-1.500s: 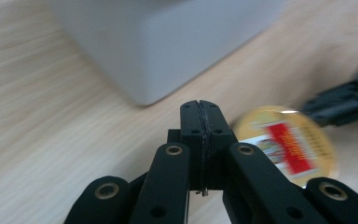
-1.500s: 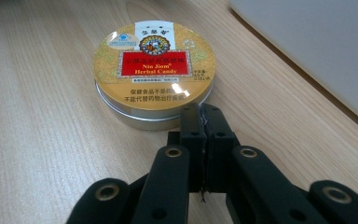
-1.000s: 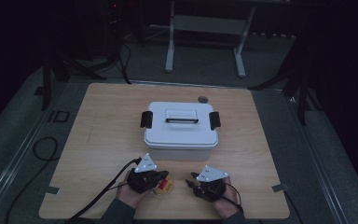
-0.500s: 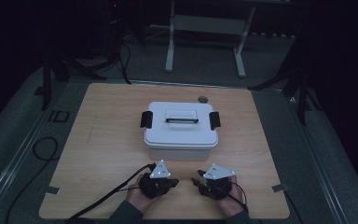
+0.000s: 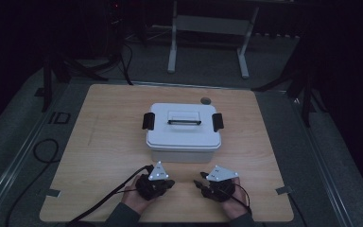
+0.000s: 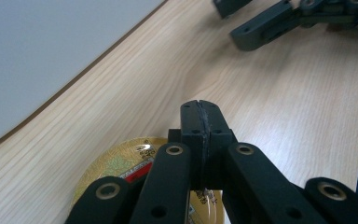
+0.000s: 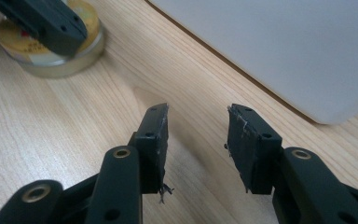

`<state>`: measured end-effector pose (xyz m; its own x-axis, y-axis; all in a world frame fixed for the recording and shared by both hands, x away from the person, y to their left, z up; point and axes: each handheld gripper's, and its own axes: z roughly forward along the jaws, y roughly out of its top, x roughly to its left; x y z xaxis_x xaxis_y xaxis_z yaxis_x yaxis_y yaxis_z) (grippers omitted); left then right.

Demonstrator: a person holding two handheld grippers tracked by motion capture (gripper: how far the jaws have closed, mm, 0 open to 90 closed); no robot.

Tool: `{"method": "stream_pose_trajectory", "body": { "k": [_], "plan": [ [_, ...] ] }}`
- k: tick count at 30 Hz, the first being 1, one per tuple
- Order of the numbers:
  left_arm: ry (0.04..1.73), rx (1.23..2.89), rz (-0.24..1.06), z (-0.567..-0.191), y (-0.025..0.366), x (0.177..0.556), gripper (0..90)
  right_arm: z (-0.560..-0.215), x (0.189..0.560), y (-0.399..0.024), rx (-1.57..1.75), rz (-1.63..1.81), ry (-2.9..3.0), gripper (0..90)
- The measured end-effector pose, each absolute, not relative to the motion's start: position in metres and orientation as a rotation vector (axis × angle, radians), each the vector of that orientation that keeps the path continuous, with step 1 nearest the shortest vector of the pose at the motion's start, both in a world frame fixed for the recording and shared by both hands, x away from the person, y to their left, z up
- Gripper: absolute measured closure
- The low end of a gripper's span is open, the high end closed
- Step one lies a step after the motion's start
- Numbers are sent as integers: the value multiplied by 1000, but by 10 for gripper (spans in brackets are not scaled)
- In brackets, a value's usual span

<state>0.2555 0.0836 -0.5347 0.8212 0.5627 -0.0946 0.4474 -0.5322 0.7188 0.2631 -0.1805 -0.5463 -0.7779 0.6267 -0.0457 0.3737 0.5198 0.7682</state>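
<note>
Two grippers flank a yellow tin (image 7: 51,42) before the white box (image 5: 183,132).

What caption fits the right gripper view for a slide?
Right gripper open and empty above the wooden table, beside the white box; left gripper over a round yellow tin.

The left gripper (image 6: 200,116) covers most of the yellow tin (image 6: 116,163). The writing on its label is too small to read.
</note>
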Motion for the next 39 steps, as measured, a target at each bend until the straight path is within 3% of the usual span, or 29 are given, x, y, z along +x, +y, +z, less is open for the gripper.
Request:
{"method": "stream_pose_trajectory", "body": {
  "k": [17,23,30,39],
  "plan": [
    [937,2218,265,-536,136,268,897,-540,264,-196,866,1131,2412,574],
    [985,2092,327,-523,151,279,893,-535,269,-209,914,1123,2387,568],
    [1057,1948,448,-501,167,313,898,-529,274,-225,972,1104,2334,564],
    [1060,1913,447,-498,165,348,899,-527,277,-238,1002,1102,2298,562]
  ]
}}
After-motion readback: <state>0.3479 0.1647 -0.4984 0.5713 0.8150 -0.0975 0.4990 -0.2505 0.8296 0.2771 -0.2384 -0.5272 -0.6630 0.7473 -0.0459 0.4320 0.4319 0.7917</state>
